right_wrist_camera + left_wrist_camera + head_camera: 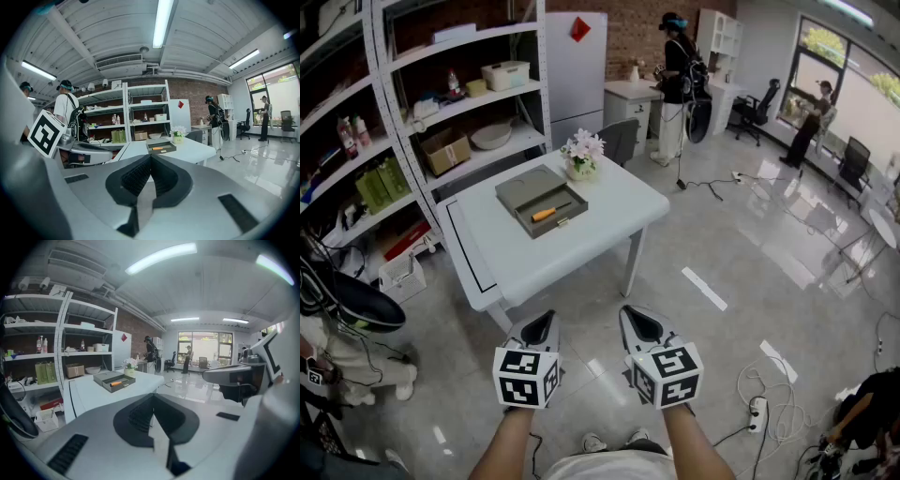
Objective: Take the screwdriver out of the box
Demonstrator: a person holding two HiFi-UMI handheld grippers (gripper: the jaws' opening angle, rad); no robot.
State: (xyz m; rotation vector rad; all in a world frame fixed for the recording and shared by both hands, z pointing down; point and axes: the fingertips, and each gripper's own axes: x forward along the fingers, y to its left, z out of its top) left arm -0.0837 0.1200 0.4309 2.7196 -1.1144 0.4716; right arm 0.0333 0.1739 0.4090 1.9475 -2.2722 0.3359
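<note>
Progress is nil: the orange-handled screwdriver (548,213) lies inside the flat grey open box (530,181) on the white surface (581,246), at twelve o'clock and well apart from both grippers. The left hand-held gripper (542,323) and the right hand-held gripper (637,319) are closed and empty. Approach, grasp and lift remain.

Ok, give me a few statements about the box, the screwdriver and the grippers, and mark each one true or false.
The screwdriver lies inside the box. True.
The right gripper holds the screwdriver. False: its jaws are shut on nothing, short of the table.
The flower pot stands on the table beside the box. True.
The box is closed. False: it lies open, its lid flat on the table.
</note>
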